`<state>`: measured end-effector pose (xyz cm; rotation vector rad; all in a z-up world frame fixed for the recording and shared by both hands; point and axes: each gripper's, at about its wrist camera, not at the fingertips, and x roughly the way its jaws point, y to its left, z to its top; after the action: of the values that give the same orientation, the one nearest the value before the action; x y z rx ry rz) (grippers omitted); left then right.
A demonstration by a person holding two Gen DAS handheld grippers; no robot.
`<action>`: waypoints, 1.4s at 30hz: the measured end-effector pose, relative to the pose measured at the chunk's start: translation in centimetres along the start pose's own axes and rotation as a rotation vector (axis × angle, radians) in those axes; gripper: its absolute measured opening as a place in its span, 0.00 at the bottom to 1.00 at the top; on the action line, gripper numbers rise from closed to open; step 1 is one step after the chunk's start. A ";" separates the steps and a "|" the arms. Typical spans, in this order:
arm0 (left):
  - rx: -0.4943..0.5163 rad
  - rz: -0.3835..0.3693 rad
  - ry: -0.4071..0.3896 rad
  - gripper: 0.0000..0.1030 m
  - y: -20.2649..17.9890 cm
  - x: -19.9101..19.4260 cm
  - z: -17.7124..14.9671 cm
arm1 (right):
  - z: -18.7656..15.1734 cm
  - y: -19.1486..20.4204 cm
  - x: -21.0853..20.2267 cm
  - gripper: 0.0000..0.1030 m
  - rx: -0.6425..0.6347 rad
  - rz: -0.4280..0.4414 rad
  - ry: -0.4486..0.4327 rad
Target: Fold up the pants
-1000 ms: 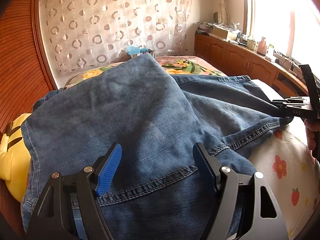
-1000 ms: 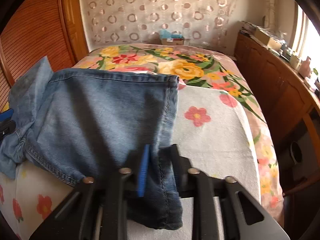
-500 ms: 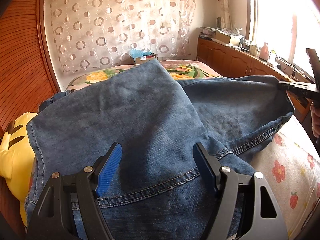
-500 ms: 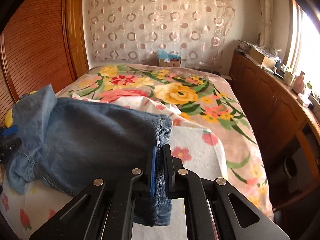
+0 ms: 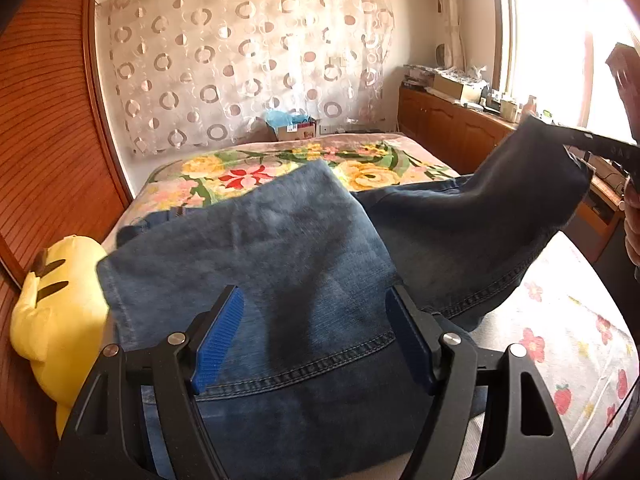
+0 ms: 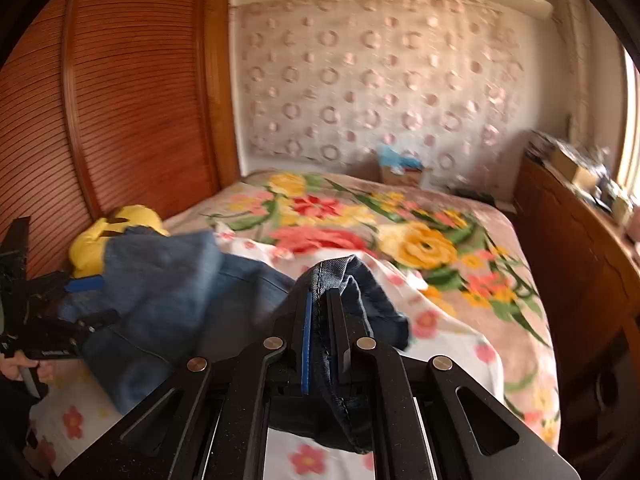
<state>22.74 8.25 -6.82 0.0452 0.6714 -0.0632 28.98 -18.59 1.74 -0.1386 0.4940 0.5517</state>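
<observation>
Blue denim pants lie on the bed, partly folded over themselves. My left gripper is open, its blue pads either side of the denim near the stitched hem, gripping nothing. My right gripper is shut on the pants' hem edge and holds it lifted above the bed. In the left wrist view the right gripper shows at the far right, holding up the dark raised end of the pants. In the right wrist view the left gripper sits at the left over the denim.
A yellow plush toy lies at the bed's left edge against the wooden slatted wall. The bed has a floral blanket and a white flowered sheet. A wooden cabinet runs along the right side.
My right gripper has lifted the pants' hem higher and carried it up and toward the left. The left gripper stays open over the denim.
</observation>
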 end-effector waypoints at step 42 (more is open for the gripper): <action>-0.151 0.099 0.061 0.72 9.0 -2.1 -5.1 | -0.4 5.2 10.6 0.38 -0.227 0.249 0.121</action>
<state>18.60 17.65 -9.27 -0.0650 0.7327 0.0848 33.88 -9.28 -3.69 -0.3320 0.5696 0.8465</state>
